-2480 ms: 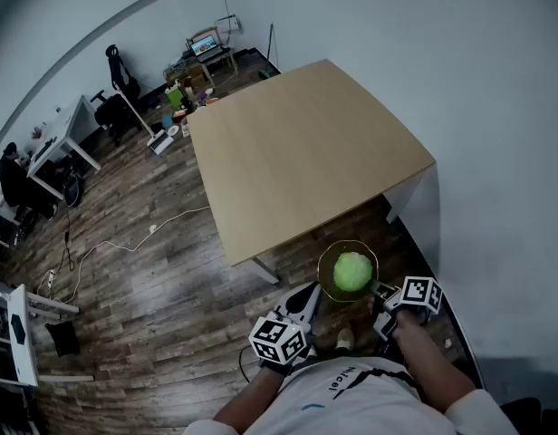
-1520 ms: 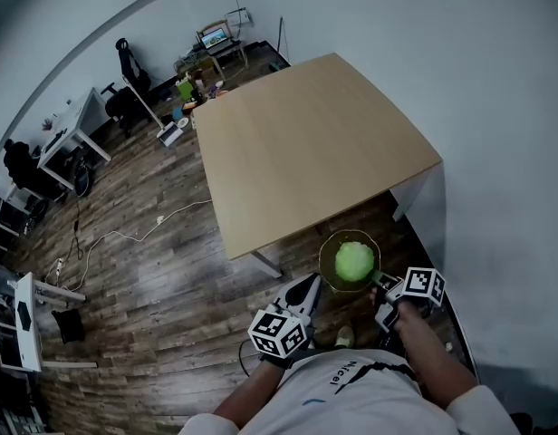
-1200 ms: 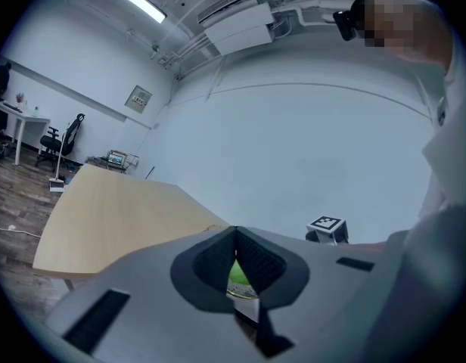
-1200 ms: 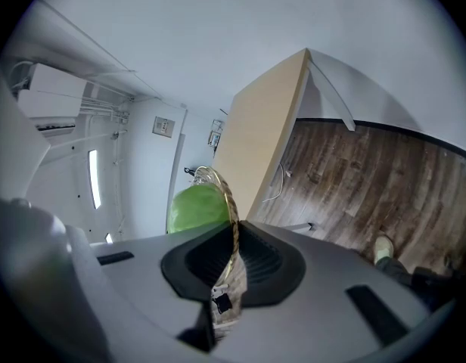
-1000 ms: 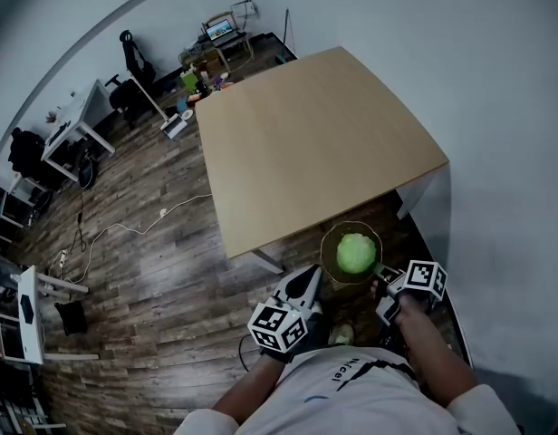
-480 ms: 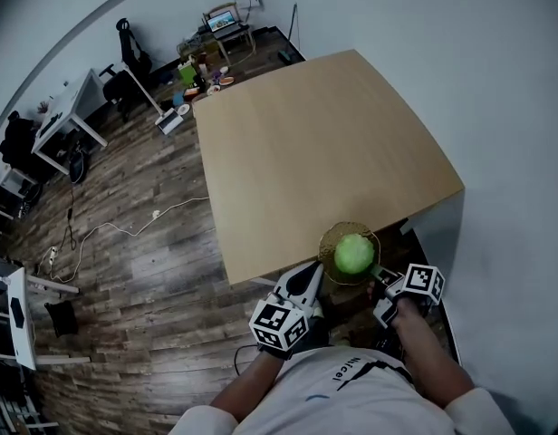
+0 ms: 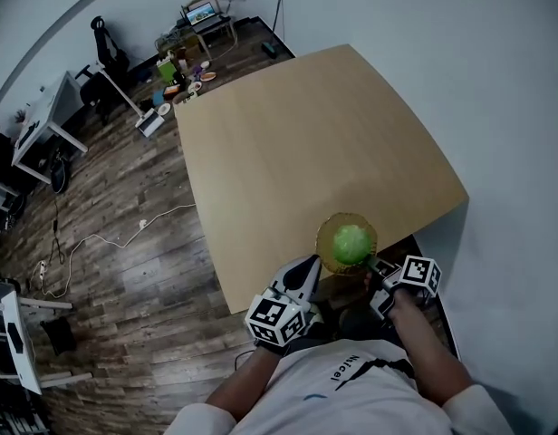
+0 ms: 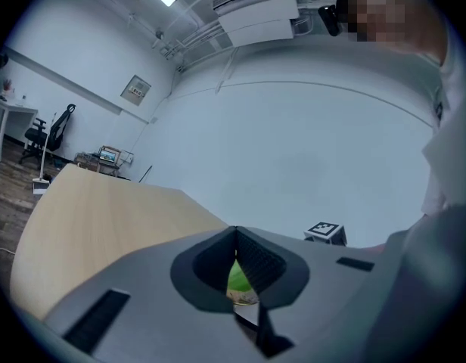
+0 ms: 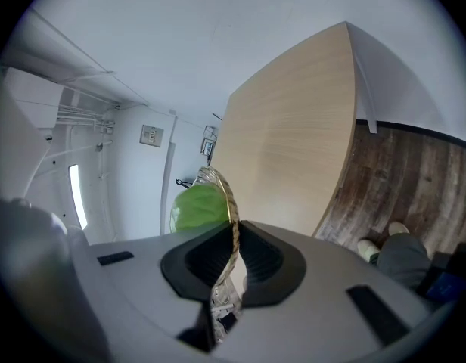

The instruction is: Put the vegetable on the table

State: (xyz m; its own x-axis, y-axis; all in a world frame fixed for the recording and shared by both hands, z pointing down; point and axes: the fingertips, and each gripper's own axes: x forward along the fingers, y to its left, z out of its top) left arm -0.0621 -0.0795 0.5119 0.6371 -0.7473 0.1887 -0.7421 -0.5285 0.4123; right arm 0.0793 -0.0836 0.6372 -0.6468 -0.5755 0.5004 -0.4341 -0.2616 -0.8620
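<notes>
A round green vegetable [image 7: 351, 241] lies in a clear glass plate [image 7: 326, 231] with a gold rim. My right gripper [image 7: 374, 265] is shut on the plate's near rim and holds it over the near edge of the light wooden table [image 7: 306, 143]. In the right gripper view the plate rim [image 9: 227, 195] stands edge-on between the jaws, with the vegetable [image 9: 195, 209] to its left. My left gripper [image 7: 311, 265] is just left of the plate and shut on nothing. A sliver of the vegetable [image 8: 238, 281] shows behind the left gripper [image 8: 235, 234].
The table [image 9: 293, 134] stands against a white wall on the right. Dark wood floor [image 7: 125, 243] with a white cable [image 7: 107, 243] lies to the left. Desks, chairs and clutter [image 7: 170, 62] are far back. My shoe [image 9: 384, 240] is on the floor below.
The table has drawn closer. The plate with the vegetable, earlier over the floor short of the table, now hangs over the table's near edge. Both grippers keep their hold and spacing.
</notes>
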